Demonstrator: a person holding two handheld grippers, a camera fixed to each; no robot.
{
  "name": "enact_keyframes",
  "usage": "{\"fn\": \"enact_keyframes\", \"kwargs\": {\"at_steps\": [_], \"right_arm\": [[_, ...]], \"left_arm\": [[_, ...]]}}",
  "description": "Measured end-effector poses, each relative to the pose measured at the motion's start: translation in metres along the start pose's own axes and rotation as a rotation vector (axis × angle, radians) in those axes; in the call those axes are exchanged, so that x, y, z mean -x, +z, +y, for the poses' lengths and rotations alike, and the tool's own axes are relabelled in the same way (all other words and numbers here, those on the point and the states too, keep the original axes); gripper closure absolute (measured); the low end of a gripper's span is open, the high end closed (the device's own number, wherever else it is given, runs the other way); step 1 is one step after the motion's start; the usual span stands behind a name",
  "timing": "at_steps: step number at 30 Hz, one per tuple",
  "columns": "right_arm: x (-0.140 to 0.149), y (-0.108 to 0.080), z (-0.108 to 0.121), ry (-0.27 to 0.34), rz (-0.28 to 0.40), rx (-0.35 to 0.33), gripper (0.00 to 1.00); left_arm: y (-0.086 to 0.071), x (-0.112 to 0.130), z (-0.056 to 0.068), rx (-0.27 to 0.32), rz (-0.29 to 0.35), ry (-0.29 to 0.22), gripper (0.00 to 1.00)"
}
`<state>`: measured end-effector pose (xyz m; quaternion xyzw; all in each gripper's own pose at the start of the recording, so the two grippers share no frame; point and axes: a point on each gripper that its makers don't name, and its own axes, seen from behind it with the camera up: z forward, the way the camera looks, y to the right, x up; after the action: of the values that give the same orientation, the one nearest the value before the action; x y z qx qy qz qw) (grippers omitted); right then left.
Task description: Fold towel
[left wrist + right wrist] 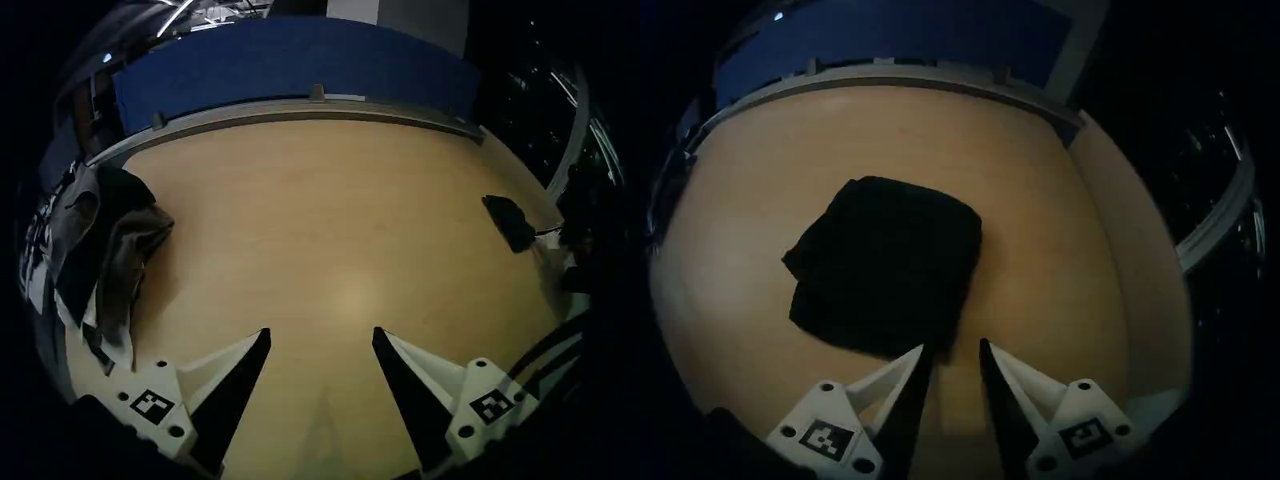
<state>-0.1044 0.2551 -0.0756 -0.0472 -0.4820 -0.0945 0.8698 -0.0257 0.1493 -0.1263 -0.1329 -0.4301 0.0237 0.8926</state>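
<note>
towel (pixel 888 268): folded square, flat on desk (pixel 1040 200), 11 o'clock of right tongs (pixel 954 346) | right tongs: slightly parted, empty, at its near edge | left tongs (pixel 320 332): released wide over bare desk, likely parked clear | fold looks done

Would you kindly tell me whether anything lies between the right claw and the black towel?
Nothing visible does. The right claw is right at the near edge of the black towel, which lies on the wooden table.

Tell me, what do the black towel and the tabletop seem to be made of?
The black towel looks like soft, matte cloth: rounded, slumped folds, no shine. The tabletop looks like pale wood or wood-look laminate, smooth with a faint sheen; I cannot tell which.
</note>
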Motion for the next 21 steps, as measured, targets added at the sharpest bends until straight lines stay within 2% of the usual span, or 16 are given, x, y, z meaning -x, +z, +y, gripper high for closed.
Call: {"fn": "enact_keyframes", "kwargs": {"at_steps": [6, 9, 14, 16, 21], "right_arm": [[0.008, 0.001, 0.014, -0.008, -0.042, 0.066, 0.46], [0.012, 0.003, 0.015, -0.012, -0.061, 0.073, 0.44], [0.013, 0.001, 0.011, -0.012, -0.053, 0.067, 0.38], [0.013, -0.001, 0.012, -0.008, -0.048, 0.066, 0.34], [0.011, -0.006, 0.015, 0.002, -0.031, 0.072, 0.12]], "left_arm": [[0.001, -0.001, -0.001, 0.001, 0.000, 0.009, 0.06], [0.001, -0.001, -0.001, 0.000, -0.001, 0.010, 0.05], [0.001, 0.000, -0.002, -0.001, -0.003, 0.008, 0.06], [0.002, 0.000, -0.002, 0.000, -0.002, 0.008, 0.05], [0.002, -0.003, -0.002, 0.003, 0.001, 0.010, 0.06]]}}
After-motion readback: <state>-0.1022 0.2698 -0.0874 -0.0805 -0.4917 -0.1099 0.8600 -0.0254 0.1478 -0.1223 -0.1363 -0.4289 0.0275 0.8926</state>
